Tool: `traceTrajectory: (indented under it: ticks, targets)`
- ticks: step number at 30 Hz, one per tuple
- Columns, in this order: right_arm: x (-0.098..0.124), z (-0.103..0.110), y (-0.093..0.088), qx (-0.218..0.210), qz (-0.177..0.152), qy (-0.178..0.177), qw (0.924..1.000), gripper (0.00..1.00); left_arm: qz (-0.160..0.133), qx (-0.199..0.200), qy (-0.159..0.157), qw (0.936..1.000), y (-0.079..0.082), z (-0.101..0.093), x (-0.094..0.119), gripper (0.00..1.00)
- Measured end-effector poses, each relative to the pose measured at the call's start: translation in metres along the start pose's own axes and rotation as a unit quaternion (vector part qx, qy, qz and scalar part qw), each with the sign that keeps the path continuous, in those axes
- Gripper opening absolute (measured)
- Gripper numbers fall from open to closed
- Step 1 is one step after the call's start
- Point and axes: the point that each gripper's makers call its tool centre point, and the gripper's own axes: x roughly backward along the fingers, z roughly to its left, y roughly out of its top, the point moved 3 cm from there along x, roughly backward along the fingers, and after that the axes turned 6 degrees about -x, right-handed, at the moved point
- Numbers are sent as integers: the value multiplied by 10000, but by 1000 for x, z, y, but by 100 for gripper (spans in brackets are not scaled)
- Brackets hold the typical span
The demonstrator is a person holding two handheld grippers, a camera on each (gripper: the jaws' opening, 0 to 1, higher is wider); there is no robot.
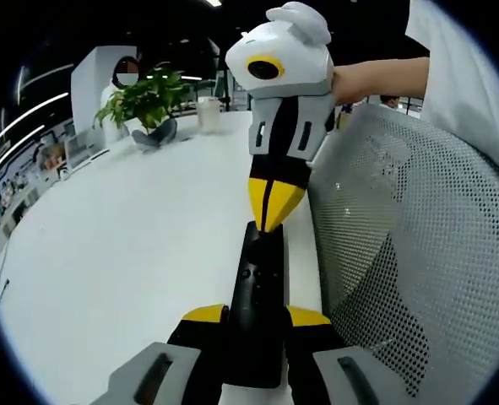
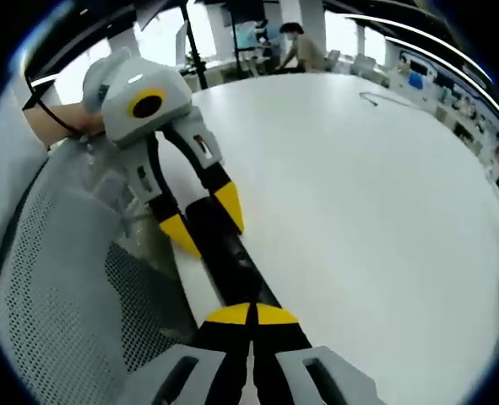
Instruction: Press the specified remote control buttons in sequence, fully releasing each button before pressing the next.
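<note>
Remote control (image 1: 259,312) lies at the near edge of the white surface (image 1: 131,253), clamped by the left claw (image 1: 256,319). Right claw (image 2: 251,317), clenched, tips touching the remote's far end.

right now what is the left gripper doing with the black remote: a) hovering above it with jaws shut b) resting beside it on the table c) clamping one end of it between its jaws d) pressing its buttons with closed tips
c: in the left gripper view the left gripper has its yellow-tipped jaws on either side of the near end of the remote, while the right gripper touches the far end with closed tips.
</note>
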Motion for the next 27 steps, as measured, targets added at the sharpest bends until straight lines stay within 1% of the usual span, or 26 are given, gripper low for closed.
traceTrajectory:
  ticks: [3,9,14,16,20,23,25,27]
  targets:
    - [-1,0,1,25,46,-35,10000,0,-4,3,-3,10000,0,0,0,25]
    - [-1,0,1,-184,151,-122,9996,0,-14,4,-10,10000,0,0,0,25]
    - [-2,-1,1,-362,134,-213,9990,0,-18,9,-7,10000,0,0,0,25]
    - [-2,0,1,-361,119,-286,9989,0,-19,10,-8,10000,0,0,0,25]
    - [-1,0,0,-367,-11,-343,9987,0,-26,11,-8,10000,0,0,0,25]
    - [0,-2,-1,-475,-175,-265,9984,0,-27,12,-5,10000,0,0,0,25]
    - [0,-2,0,-410,-287,-285,9983,0,-29,6,-2,10000,0,0,0,25]
    - [0,0,3,-223,-328,-275,9988,0,-28,9,-1,10000,0,0,0,25]
